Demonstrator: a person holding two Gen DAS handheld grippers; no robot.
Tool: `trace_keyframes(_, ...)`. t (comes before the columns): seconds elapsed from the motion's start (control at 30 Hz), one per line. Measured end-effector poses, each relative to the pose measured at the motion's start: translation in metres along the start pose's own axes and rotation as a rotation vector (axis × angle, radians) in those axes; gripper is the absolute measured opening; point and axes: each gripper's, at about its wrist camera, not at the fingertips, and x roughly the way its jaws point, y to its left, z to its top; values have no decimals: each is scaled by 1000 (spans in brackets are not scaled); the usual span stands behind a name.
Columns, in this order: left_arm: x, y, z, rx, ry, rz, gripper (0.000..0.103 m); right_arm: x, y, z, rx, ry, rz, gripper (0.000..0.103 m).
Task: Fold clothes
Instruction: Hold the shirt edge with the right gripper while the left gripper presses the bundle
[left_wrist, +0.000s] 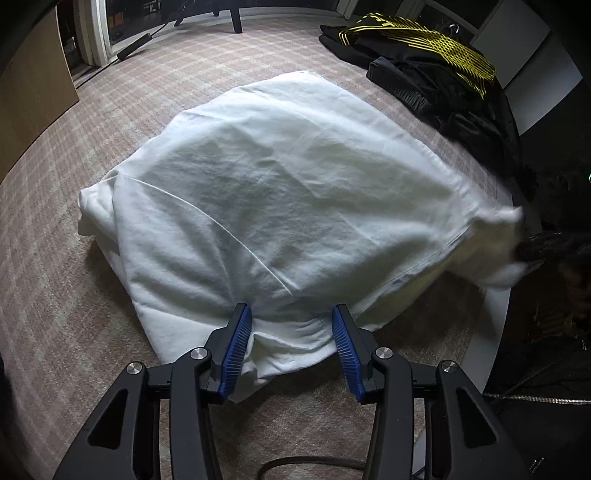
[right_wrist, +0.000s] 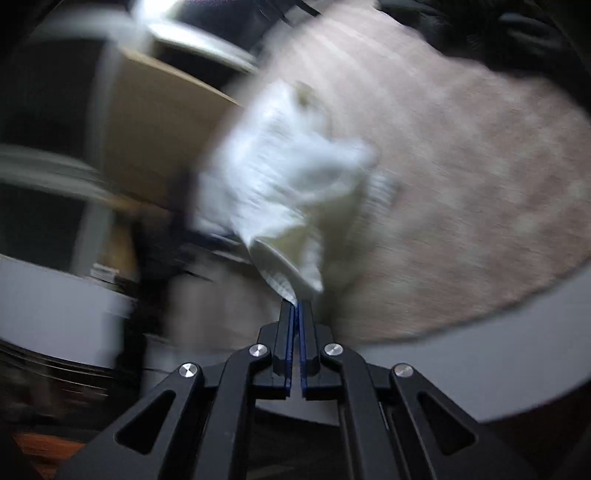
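Note:
A white garment (left_wrist: 280, 192) lies spread on a table under a pink plaid cloth (left_wrist: 62, 266). My left gripper (left_wrist: 291, 314) is at the garment's near edge. Its blue pads (left_wrist: 236, 343) stand apart with a thick bunch of the white cloth filling the gap, and creases run out from there. At the right edge my right gripper (left_wrist: 532, 251) shows dark, holding up the garment's right corner. The right wrist view is blurred. In it my right gripper (right_wrist: 296, 306) is shut on a corner of the white garment (right_wrist: 288, 177), which hangs over the table.
Black clothes with a yellow-patterned piece (left_wrist: 424, 59) are piled at the back right of the table. A brown cardboard sheet (left_wrist: 33, 99) leans at the left. The table's pale rim (left_wrist: 491, 332) runs along the right, close to the garment. A dark cable (left_wrist: 306, 465) lies near me.

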Motion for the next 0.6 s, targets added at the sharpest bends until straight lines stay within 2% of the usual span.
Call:
trace_keyframes(0.1,14,-13,13,13,12,14,44,-4,19,0,-143,-15,-267,7)
trace_keyframes(0.13,18,-16,16,16,16,18,45,-9,34,-1,-212,-50,-307,7)
trace_keyframes(0.2,19,-20,17,26,20,21,49,-21,62,-2,-351,-121,-385,17)
trace_keyframes(0.27,21,-22,19,34,22,23,51,-19,87,-5,-480,-140,-397,33)
trace_keyframes(0.3,22,-22,19,40,23,27,51,-14,97,-6,-537,-137,-409,34)
trace_keyframes(0.47,25,-24,22,44,21,24,51,22,109,-7,-665,-63,-479,34)
trace_keyframes(0.53,20,-20,18,39,17,18,51,37,107,-10,-702,-52,-511,30)
trace_keyframes(0.57,19,-19,16,40,17,17,51,43,106,-11,-719,-48,-527,12)
trace_keyframes(0.6,18,-18,15,42,17,17,51,43,103,-10,-708,-49,-534,2)
